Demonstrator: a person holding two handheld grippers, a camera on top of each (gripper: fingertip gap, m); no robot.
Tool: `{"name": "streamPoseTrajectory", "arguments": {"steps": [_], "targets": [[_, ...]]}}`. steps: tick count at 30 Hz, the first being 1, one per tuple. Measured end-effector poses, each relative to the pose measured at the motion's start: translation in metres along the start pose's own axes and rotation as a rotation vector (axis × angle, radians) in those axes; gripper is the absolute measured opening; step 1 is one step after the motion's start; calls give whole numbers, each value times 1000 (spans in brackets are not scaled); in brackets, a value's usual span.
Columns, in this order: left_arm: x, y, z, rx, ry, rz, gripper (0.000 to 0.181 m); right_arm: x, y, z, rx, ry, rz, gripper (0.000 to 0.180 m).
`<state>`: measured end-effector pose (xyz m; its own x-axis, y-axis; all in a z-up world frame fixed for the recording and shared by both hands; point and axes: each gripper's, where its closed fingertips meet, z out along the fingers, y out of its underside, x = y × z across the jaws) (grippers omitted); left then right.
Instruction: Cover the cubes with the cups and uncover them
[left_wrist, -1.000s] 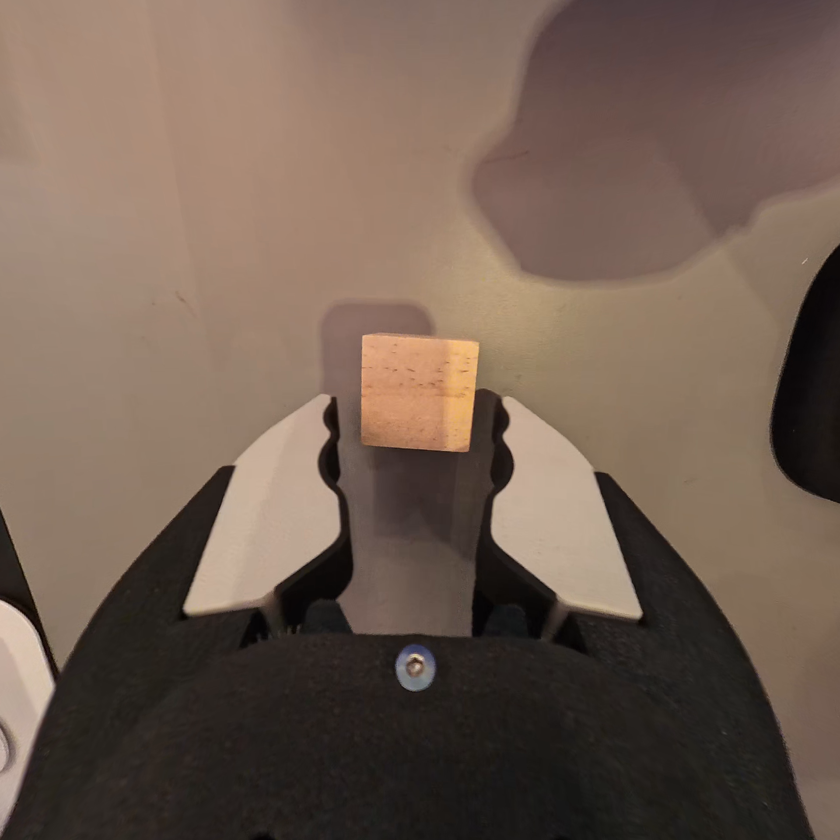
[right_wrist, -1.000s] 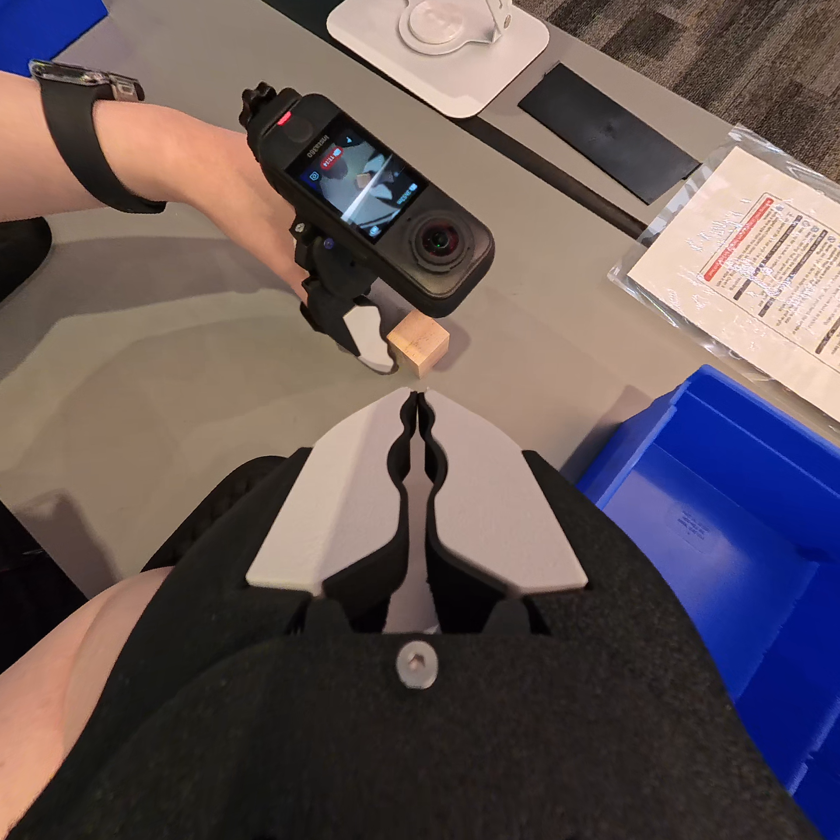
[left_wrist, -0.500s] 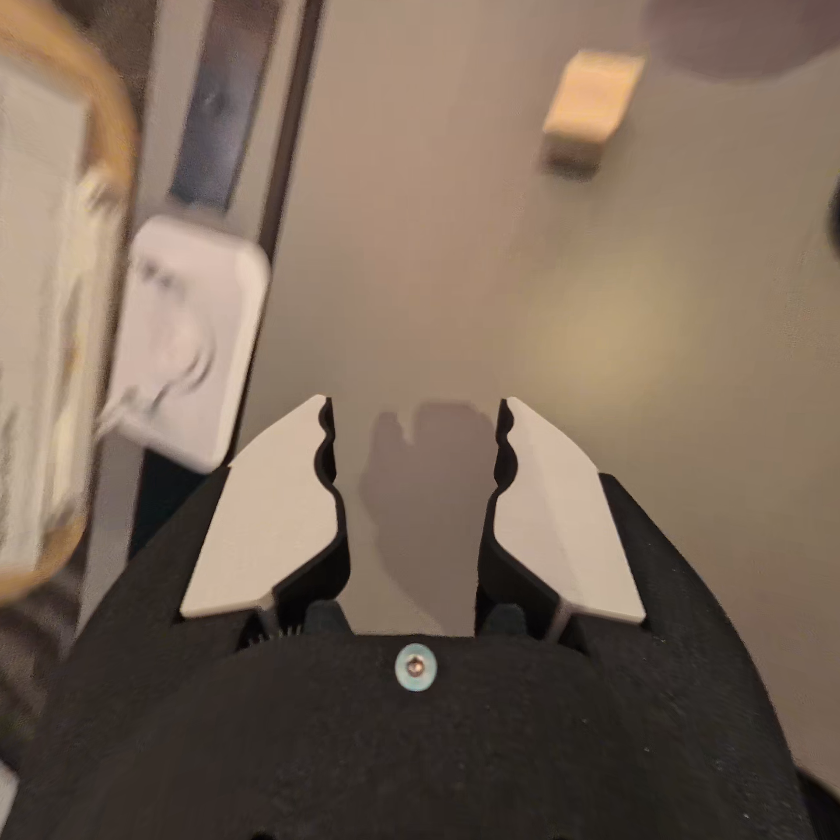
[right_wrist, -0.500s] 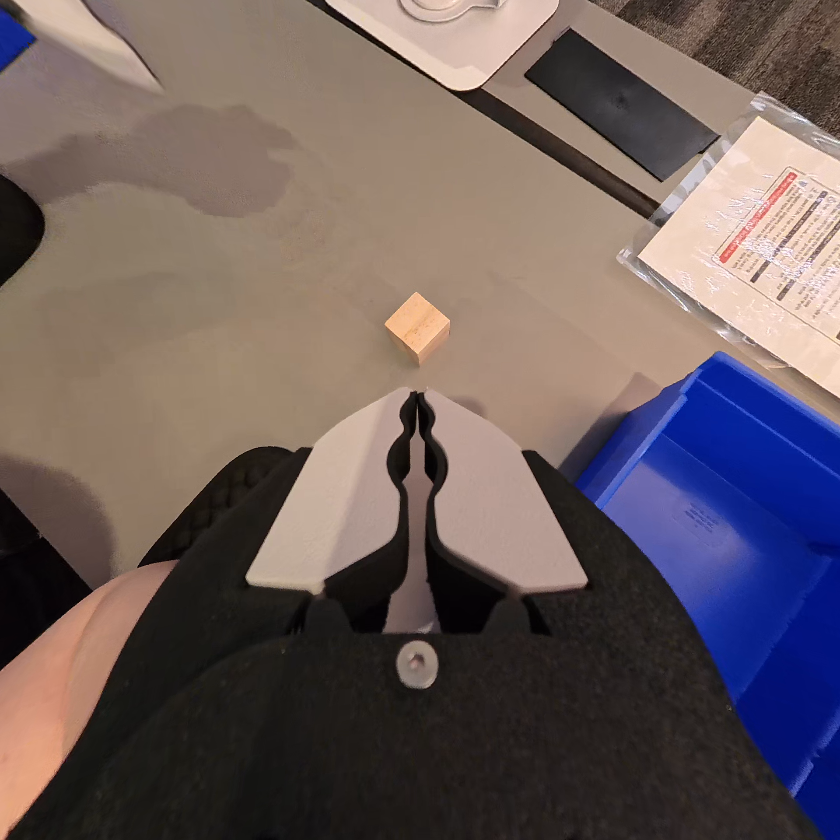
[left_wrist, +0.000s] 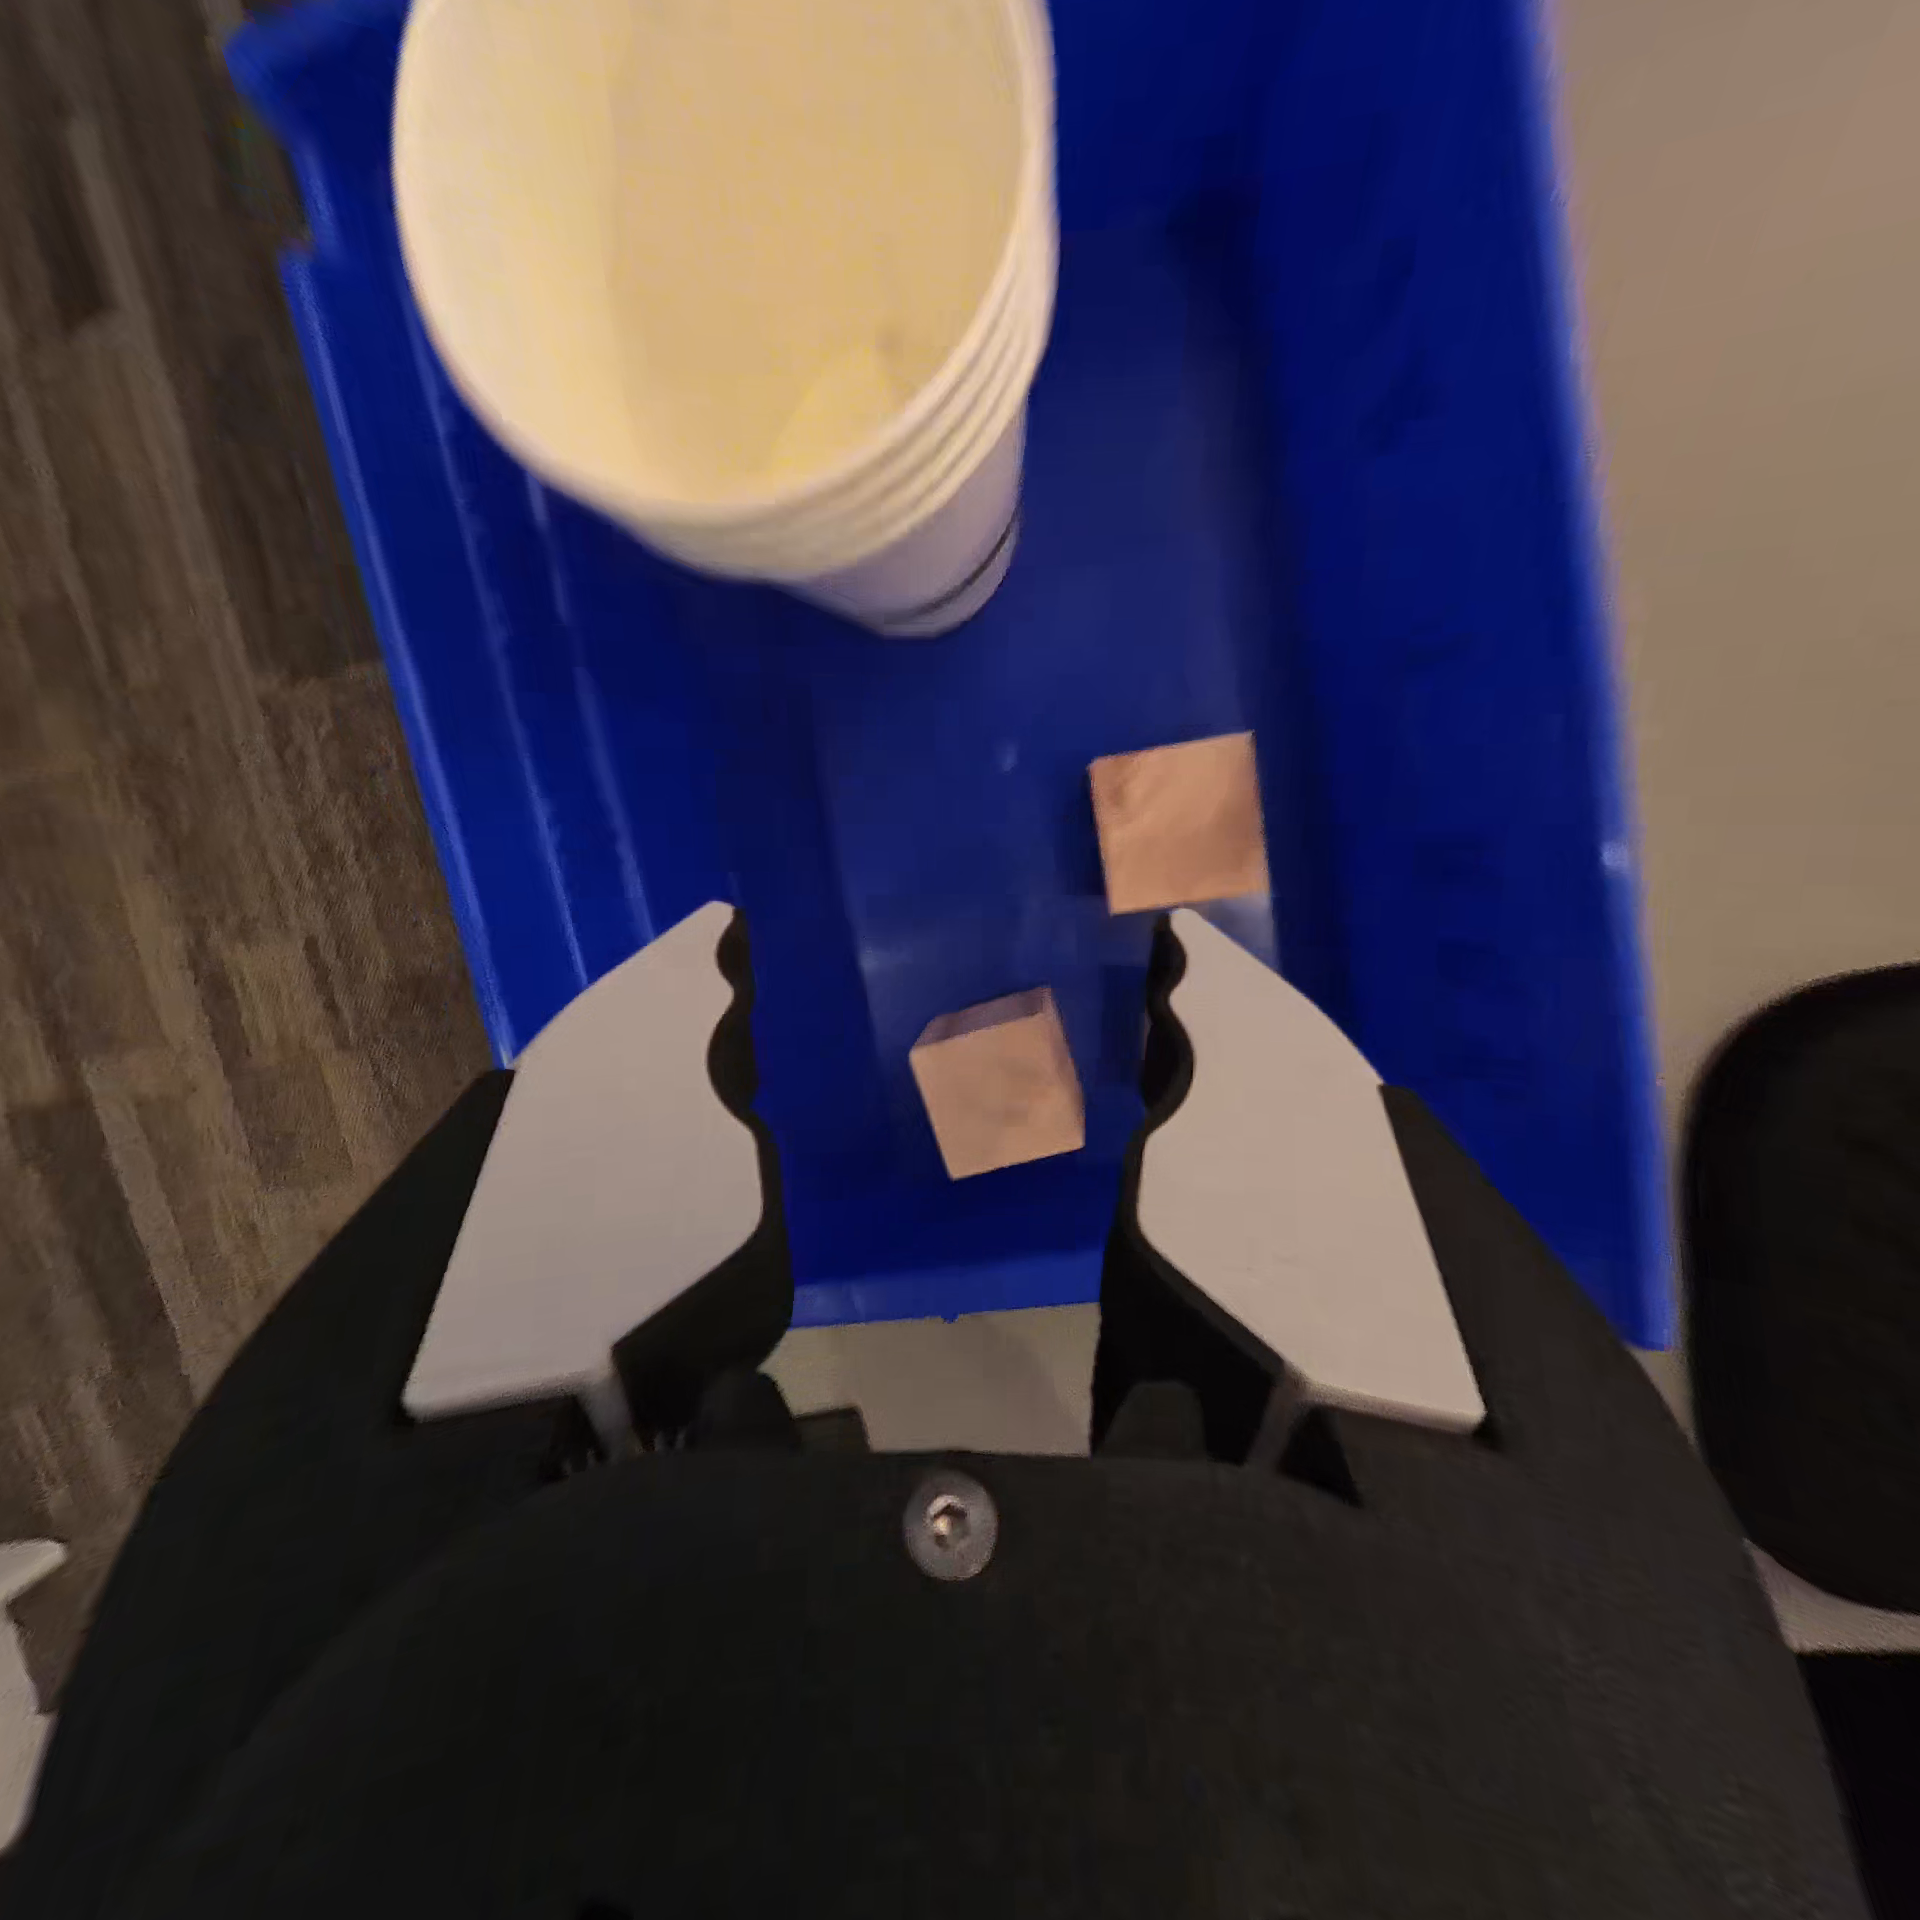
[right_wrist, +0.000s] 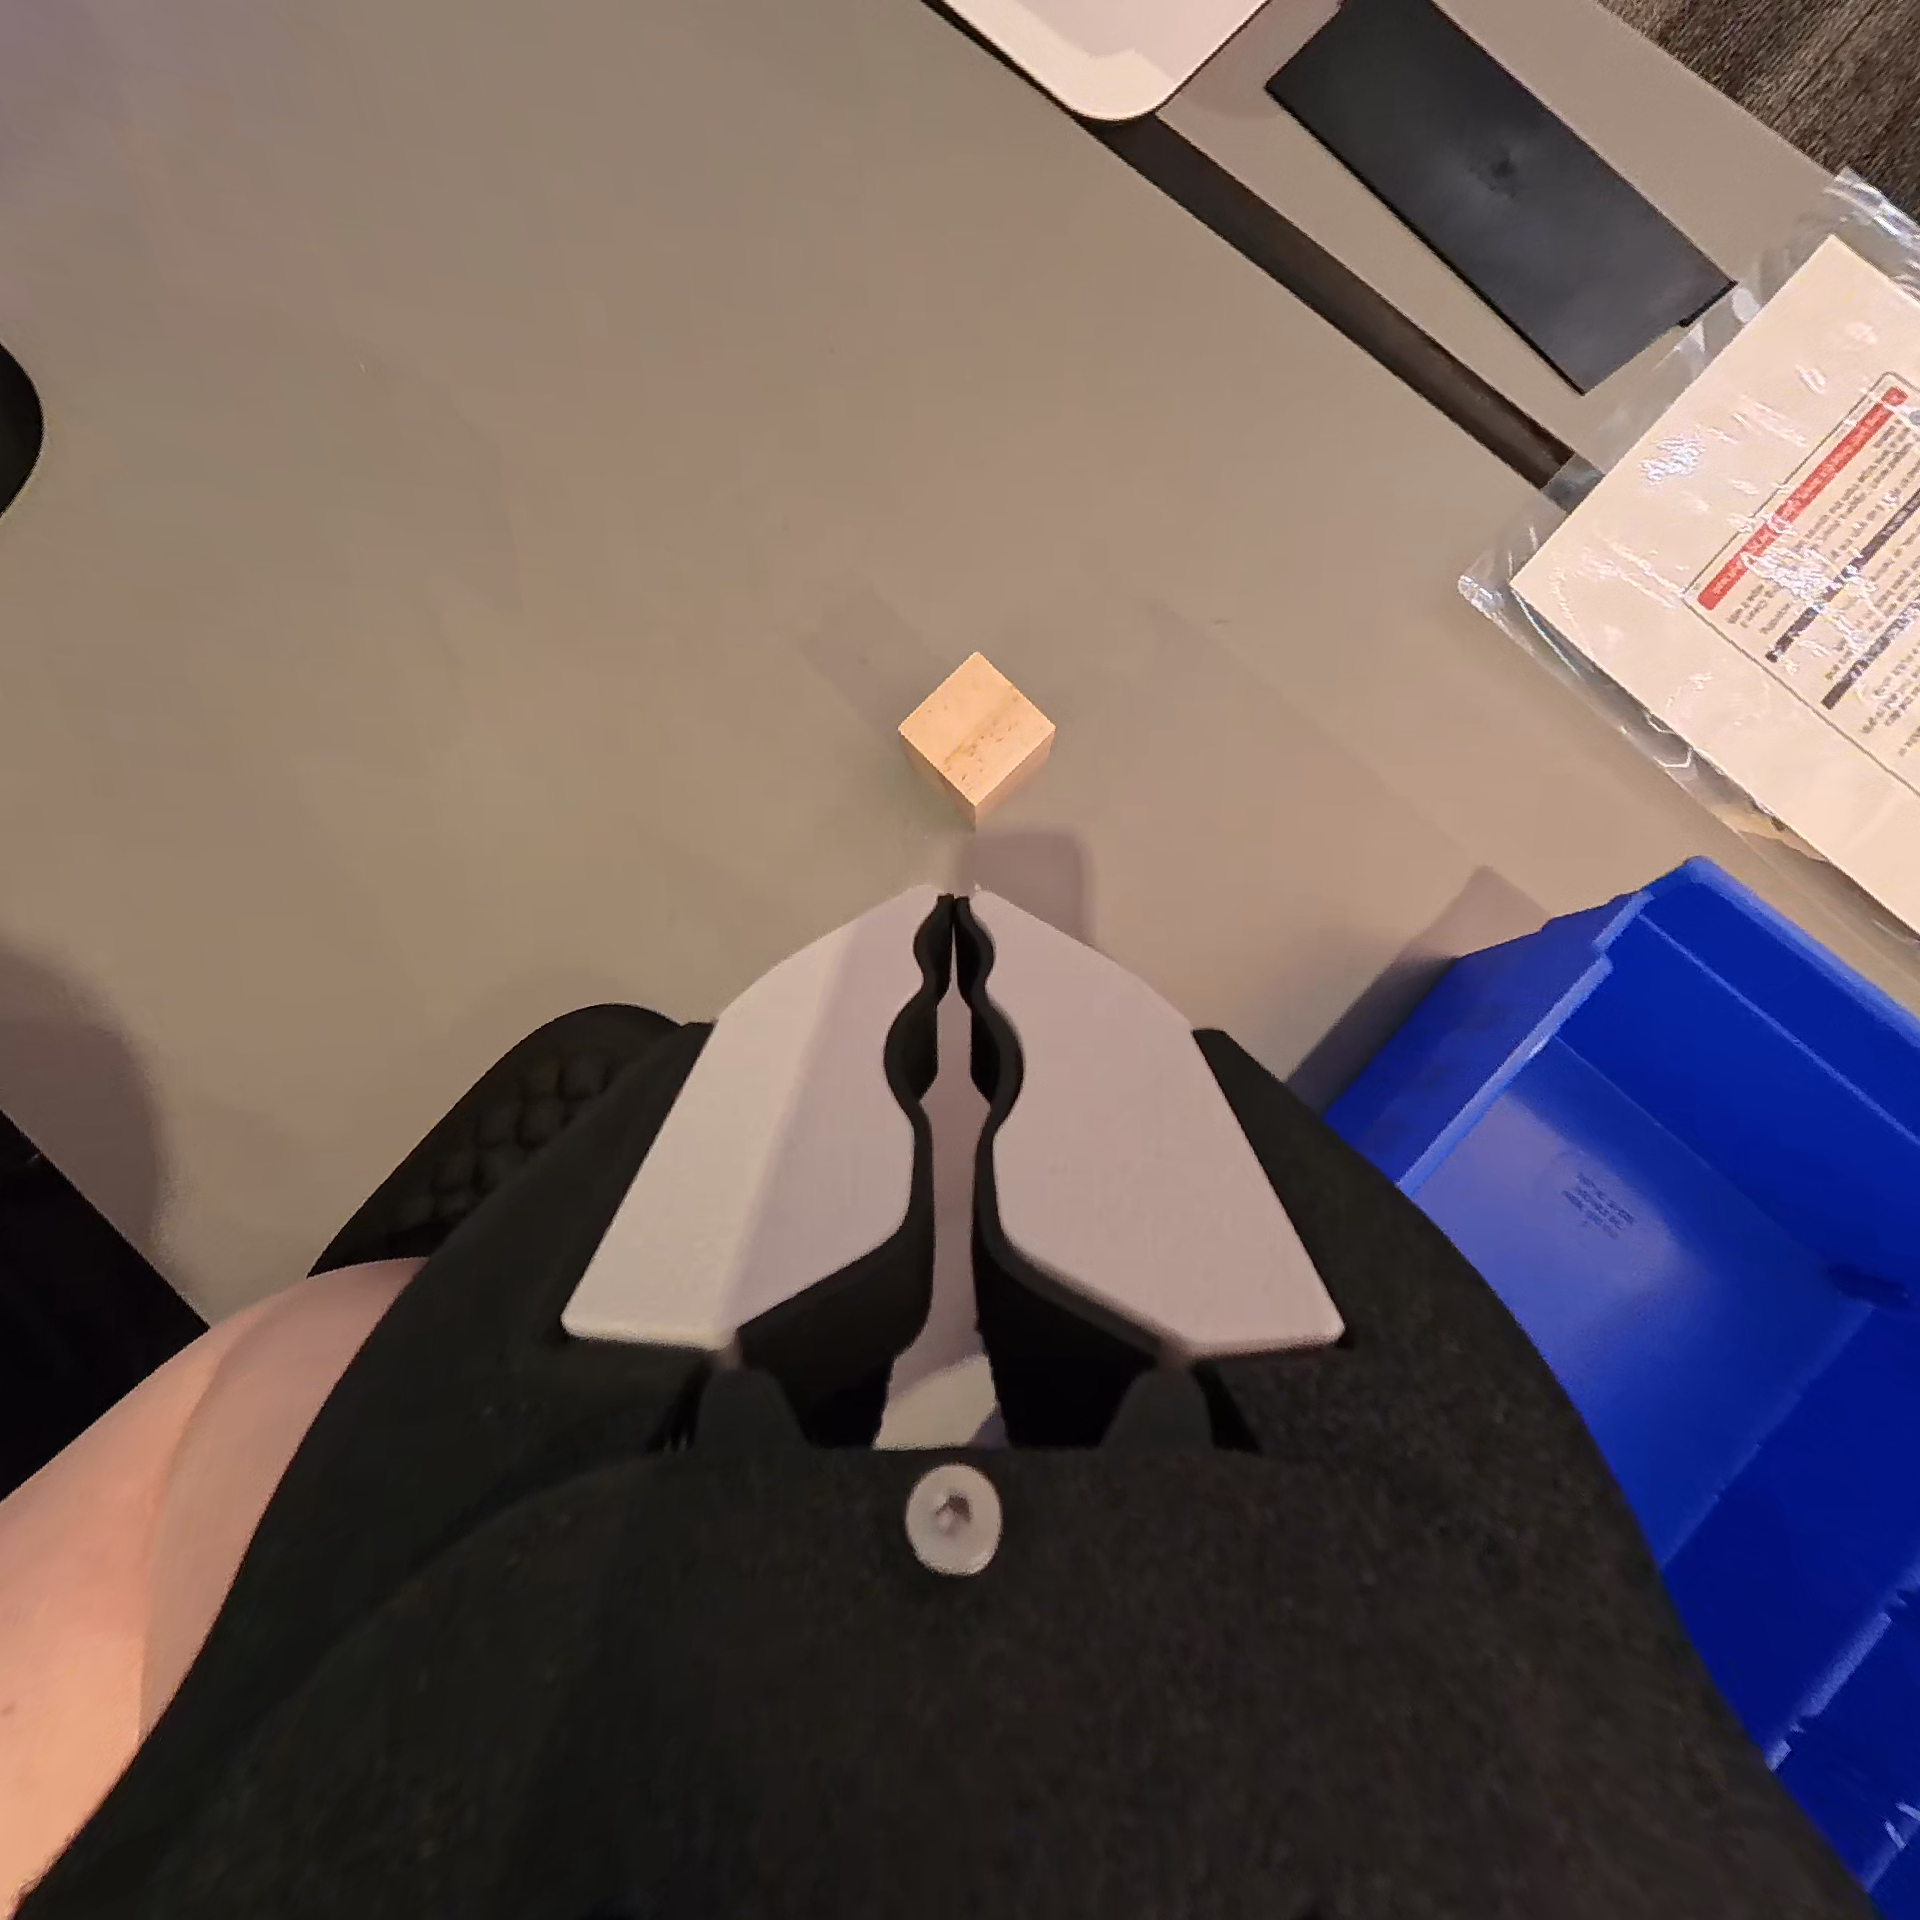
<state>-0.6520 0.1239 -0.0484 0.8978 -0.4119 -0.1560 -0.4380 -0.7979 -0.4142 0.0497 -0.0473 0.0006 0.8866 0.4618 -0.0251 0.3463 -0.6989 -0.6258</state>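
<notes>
In the left wrist view my left gripper (left_wrist: 945, 925) is open and empty above a blue bin (left_wrist: 1434, 520). Two wooden cubes lie on the bin floor: one (left_wrist: 1000, 1083) between my fingers, lower down, and one (left_wrist: 1179, 821) just beyond the right fingertip. A stack of several white paper cups (left_wrist: 727, 291) stands in the bin's far part, mouth up. In the right wrist view my right gripper (right_wrist: 954, 902) is shut and empty, held above the grey table (right_wrist: 416, 520). A single wooden cube (right_wrist: 977, 740) sits on the table just beyond its fingertips.
A second blue bin (right_wrist: 1662, 1195) is at the right of the right wrist view. A plastic-sleeved printed sheet (right_wrist: 1745, 623), a black flat pad (right_wrist: 1486, 187) and a white base plate (right_wrist: 1122, 42) lie at the table's far side. Wood-pattern floor (left_wrist: 156, 727) lies left of the bin.
My left gripper let go of the cube on the table, swung away from it and now hangs over the blue bin with the cups. The right gripper has stayed shut and barely moved.
</notes>
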Motion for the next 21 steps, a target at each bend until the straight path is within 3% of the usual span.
{"name": "streamPoseTrajectory", "arguments": {"steps": [6, 21], "targets": [[-11, 49, 19, -89, -52, -74, 71, 3, 0, 2, -19, 8, 3, 1], [3, 67, 53, -207, -71, -130, 73, 9, 5, 1, -19, 3, 21, 0]]}}
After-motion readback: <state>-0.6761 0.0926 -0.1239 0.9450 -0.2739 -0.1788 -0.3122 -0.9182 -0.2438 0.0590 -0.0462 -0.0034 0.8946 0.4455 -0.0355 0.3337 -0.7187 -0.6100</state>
